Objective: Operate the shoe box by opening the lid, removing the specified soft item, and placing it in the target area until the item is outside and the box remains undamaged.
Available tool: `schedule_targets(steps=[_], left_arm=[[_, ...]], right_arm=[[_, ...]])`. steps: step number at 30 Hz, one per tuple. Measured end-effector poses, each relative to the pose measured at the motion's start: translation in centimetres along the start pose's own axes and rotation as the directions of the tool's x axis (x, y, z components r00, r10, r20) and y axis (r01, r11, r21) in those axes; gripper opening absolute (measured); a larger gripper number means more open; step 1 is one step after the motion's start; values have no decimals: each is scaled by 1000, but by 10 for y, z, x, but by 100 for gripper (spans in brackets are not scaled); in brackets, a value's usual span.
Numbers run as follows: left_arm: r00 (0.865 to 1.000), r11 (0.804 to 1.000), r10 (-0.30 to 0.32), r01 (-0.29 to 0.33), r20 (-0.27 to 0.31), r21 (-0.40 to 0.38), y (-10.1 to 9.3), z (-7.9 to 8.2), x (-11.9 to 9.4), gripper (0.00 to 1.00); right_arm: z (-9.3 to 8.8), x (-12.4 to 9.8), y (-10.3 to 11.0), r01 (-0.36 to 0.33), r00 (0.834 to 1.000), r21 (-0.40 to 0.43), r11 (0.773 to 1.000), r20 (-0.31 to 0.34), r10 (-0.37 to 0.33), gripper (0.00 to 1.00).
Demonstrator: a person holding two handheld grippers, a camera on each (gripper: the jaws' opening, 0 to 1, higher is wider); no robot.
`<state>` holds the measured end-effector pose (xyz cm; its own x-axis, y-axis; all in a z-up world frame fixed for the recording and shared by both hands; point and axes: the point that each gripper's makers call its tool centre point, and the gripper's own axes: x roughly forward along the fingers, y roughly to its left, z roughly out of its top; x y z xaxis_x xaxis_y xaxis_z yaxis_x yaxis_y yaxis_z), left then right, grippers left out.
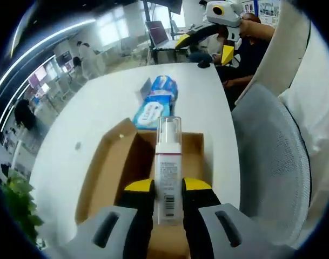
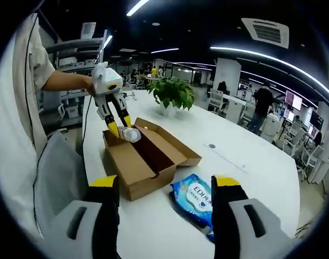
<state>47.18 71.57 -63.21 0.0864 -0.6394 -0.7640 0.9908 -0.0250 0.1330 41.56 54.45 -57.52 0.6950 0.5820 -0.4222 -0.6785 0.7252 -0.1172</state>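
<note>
An open brown cardboard shoe box (image 1: 126,162) (image 2: 140,156) lies on the white table (image 1: 99,102) (image 2: 234,145), its lid flap folded out flat. My left gripper (image 1: 168,189) (image 2: 120,127) is shut on a clear bottle (image 1: 168,172) (image 2: 130,134) with a white label and holds it above the box's inside. A blue soft pack of wipes (image 1: 156,102) (image 2: 196,202) lies on the table just outside the box. My right gripper (image 2: 165,186) stands open over the table's near edge, the blue pack showing between its yellow-tipped fingers (image 2: 105,183).
A grey mesh office chair (image 1: 272,156) (image 2: 56,178) stands against the table's side. A potted green plant (image 2: 172,91) sits at the table's far end, and another plant (image 1: 18,199) is low by the floor. People and desks fill the office behind.
</note>
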Motion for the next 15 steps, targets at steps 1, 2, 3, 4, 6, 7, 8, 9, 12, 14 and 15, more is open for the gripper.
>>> schedule_targets(steps=[1,2,3,4,6,7,8,9,12,14,15], left_arm=[[1000,1000,-2,2,5,4,0,2,0,17],[1000,1000,-4,4,13,11,-2,6,0,17],[1000,1000,-6,6,16,14,-2,7,0,17],[1000,1000,-9,9,23,17,-3,10,0,17],[999,1000,-19,18,35,26,-9,17,1,17],[999,999,-21,20,38,28,-10,20,1,17],[999,999,-25,23,42,33,-13,23,1,17],[999,999,-28,26,45,37,-14,25,1,17],[997,998,-38,35,60,46,-17,30,2,17],[997,998,-42,39,68,50,-19,35,3,17],[996,998,-45,42,71,52,-20,37,3,17]], right_arm=[[1,1,1,-4,1000,-3,1000,2,4,62],[2,2,3,-11,1000,-8,1000,3,11,62],[2,3,4,-15,1000,-12,1000,5,15,61],[3,3,5,-17,1000,-13,1000,6,17,60],[5,5,8,-28,1000,-18,999,9,28,59],[5,6,9,-32,999,-21,999,10,32,58],[6,7,10,-37,999,-24,999,12,37,57],[7,7,11,-41,999,-26,999,14,41,57],[10,9,15,-53,998,-35,998,19,53,55],[11,11,17,-59,998,-40,997,22,60,54],[12,11,18,-66,997,-43,997,24,67,53]])
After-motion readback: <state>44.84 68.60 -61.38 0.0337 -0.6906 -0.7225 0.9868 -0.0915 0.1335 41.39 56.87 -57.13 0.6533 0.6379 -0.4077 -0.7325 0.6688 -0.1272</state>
